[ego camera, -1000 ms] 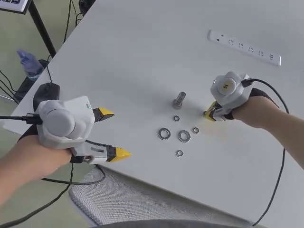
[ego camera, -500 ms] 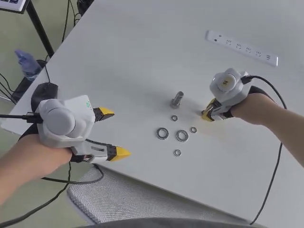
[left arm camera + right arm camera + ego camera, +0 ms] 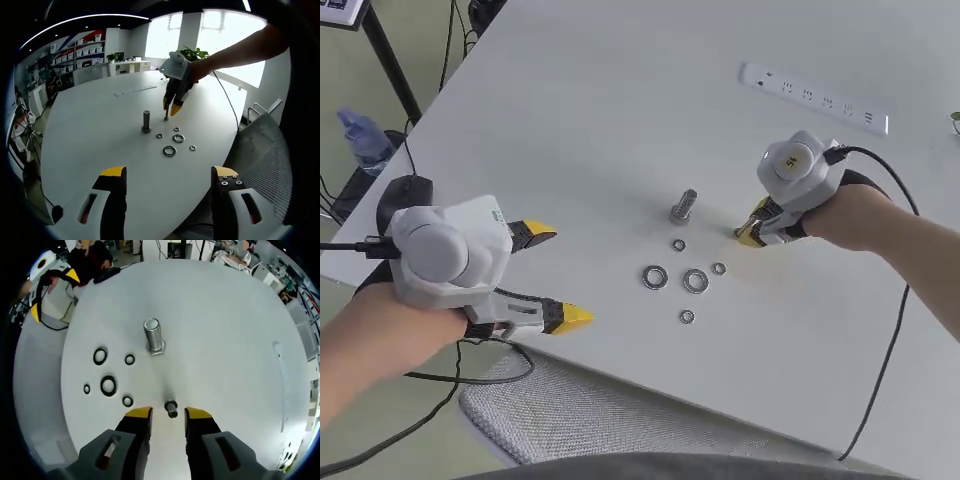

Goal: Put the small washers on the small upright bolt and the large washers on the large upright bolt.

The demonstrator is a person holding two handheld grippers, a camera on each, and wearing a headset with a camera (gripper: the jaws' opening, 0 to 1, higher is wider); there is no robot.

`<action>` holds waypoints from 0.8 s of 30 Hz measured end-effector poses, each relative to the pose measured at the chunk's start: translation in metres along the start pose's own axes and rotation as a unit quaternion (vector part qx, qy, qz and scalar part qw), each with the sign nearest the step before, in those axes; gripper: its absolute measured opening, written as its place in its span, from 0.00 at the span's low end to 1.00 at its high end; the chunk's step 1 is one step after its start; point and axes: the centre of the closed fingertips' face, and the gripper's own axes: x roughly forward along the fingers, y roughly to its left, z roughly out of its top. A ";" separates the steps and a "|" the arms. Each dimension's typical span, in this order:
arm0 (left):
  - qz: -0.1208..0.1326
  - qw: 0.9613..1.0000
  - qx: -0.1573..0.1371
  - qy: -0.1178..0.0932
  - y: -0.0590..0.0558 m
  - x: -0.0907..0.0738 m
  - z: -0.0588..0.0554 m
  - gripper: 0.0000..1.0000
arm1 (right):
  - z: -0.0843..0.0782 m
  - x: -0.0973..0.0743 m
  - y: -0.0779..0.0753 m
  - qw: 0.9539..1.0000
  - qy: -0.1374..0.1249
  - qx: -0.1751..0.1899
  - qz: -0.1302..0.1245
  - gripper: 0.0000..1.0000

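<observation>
My left tongs [image 3: 558, 275] hang released at the bench [image 3: 620, 100] edge, well short of the large bolt [image 3: 683, 206]. Five washers [image 3: 696, 281] lie loose just before that bolt, none threaded yet. Beside it, my right tongs [image 3: 748, 236], released, flank the small bolt [image 3: 171, 408]. Next, I judge: draw back, then nip one washer by its rim.

Bright even daylight, windows [image 3: 167, 35] glaring white, soft faint shadows, crisp focus, fisheye bending toward edges
</observation>
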 end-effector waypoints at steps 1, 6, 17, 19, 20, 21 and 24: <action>-0.003 1.000 0.004 0.003 -0.001 0.001 0.000 0.68 | 0.000 0.000 -0.001 1.000 0.001 -0.003 -0.002 0.27; -0.010 1.000 0.009 -0.001 -0.005 0.002 0.005 0.70 | 0.000 -0.003 0.000 1.000 0.006 -0.014 0.002 0.27; -0.032 0.999 0.023 0.017 -0.012 0.004 0.001 0.77 | 0.005 -0.029 0.000 1.000 0.008 -0.013 -0.008 0.28; -0.035 0.999 0.025 0.022 -0.011 0.004 0.000 0.78 | 0.007 -0.034 0.001 1.000 0.006 -0.010 -0.009 0.29; -0.036 0.999 0.027 0.026 -0.011 0.004 -0.002 0.78 | 0.008 -0.036 0.001 1.000 0.005 -0.009 -0.010 0.29; -0.037 0.998 0.028 0.030 -0.010 0.005 -0.002 0.79 | 0.009 -0.038 0.002 1.000 0.004 -0.008 -0.011 0.29; -0.041 0.998 0.038 0.033 -0.010 0.006 -0.003 0.80 | 0.011 -0.040 0.005 1.000 0.000 -0.009 -0.013 0.29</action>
